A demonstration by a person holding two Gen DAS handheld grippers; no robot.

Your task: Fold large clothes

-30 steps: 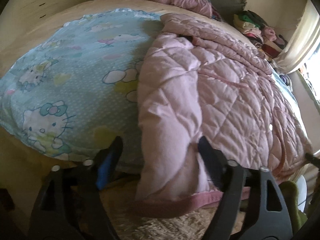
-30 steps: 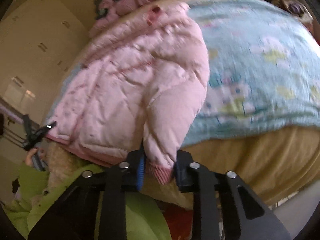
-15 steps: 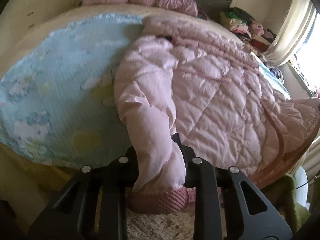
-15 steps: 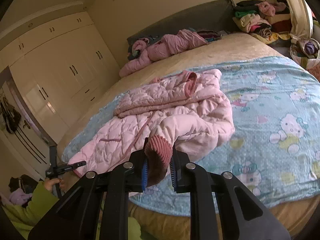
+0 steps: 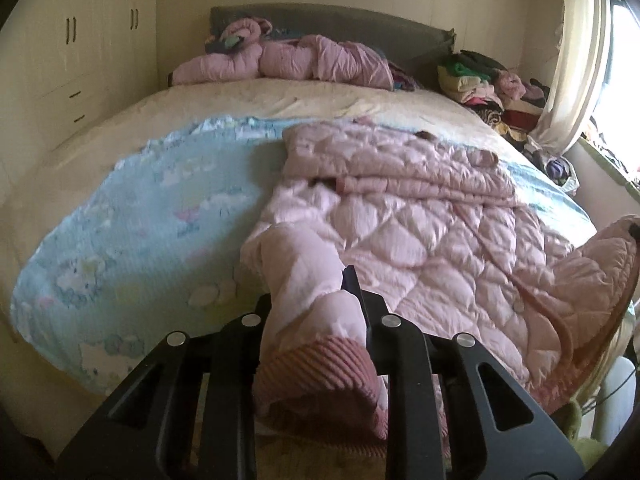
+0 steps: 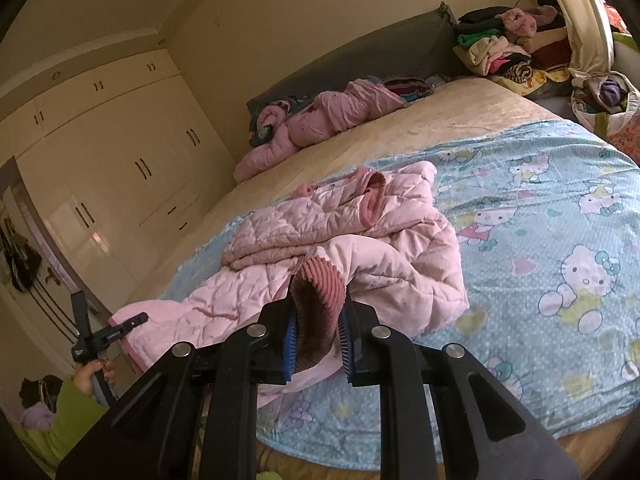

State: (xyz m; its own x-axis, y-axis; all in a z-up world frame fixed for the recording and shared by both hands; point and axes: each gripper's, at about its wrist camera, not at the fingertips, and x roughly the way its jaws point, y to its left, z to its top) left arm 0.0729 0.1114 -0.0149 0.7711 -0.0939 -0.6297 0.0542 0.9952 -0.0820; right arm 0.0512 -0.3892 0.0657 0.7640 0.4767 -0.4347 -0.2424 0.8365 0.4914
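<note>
Both grippers were clamped on the pink quilted jacket (image 5: 420,240): the left gripper (image 5: 316,320) had closed on one sleeve just above its ribbed cuff (image 5: 320,376), and the right gripper (image 6: 318,320) had closed on the other sleeve's ribbed cuff (image 6: 316,284), which stood up between the blue pads (image 6: 290,344).

Largest in view was the bed (image 5: 280,100), its far half bare and cream-coloured. A light blue cartoon-cat blanket (image 6: 540,240) covered the near half. The jacket lay spread across that blanket, its upper part folded over on itself near the middle of the bed, and its hem reaching the bed's near edge. In the left wrist view the jacket's right-hand corner (image 5: 600,272) was lifted off the bed. In the right wrist view the left gripper (image 6: 108,334) appeared at the far left, at the jacket's hem edge, held by a hand (image 6: 94,374) in a green sleeve.

Against the dark headboard (image 5: 340,24) lay another pink padded garment (image 5: 288,60), crumpled. A heap of mixed clothes (image 6: 504,44) sat beside the bed's head, next to a pale curtain (image 5: 568,60). Cream wardrobes (image 6: 112,152) with dark handles lined the other wall.
</note>
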